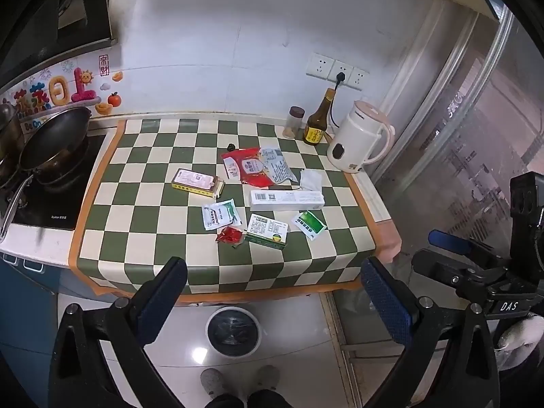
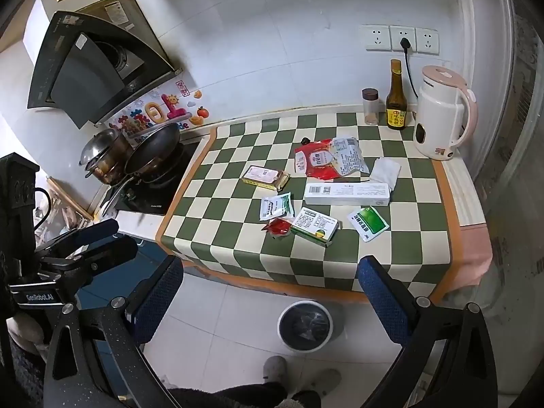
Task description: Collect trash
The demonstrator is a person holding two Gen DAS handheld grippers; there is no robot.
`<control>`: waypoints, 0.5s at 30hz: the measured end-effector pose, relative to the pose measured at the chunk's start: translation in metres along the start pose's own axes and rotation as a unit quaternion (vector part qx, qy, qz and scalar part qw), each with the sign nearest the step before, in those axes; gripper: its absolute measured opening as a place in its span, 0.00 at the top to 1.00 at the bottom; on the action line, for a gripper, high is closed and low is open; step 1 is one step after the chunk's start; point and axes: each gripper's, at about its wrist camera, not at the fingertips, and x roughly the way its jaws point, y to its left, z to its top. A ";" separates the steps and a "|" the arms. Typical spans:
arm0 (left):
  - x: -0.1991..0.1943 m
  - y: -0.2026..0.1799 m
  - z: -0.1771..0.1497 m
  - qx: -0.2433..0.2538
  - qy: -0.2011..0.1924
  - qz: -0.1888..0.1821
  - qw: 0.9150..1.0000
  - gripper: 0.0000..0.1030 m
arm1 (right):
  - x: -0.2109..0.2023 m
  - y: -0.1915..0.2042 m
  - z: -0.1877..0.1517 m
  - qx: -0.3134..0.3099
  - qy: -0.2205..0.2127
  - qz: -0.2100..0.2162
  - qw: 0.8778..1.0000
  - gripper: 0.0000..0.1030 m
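The trash lies scattered on the checkered table: a torn red bag, a long white box, a pink-topped box, a white-green sachet, a small red wrapper, a green-edged box, a green sachet and a white tissue. They are near each other, in the middle of the table. At the back stand a kettle, a dark bottle and a spice jar. On the floor below the table edge stands a round bin. The left claw and the right claw hang in front of the table, both wide open and holding nothing.
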 end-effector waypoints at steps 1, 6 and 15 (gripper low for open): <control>0.000 0.000 0.000 -0.006 -0.002 -0.007 1.000 0.00 | 0.000 0.000 0.000 0.001 0.000 0.001 1.000 0.00; 0.000 0.001 0.000 -0.009 -0.006 -0.017 1.000 0.00 | 0.004 0.006 -0.003 0.000 0.000 0.003 1.000 0.00; -0.004 0.000 0.004 -0.009 -0.007 -0.016 1.000 0.00 | 0.004 0.001 0.005 -0.005 0.001 0.019 1.000 0.00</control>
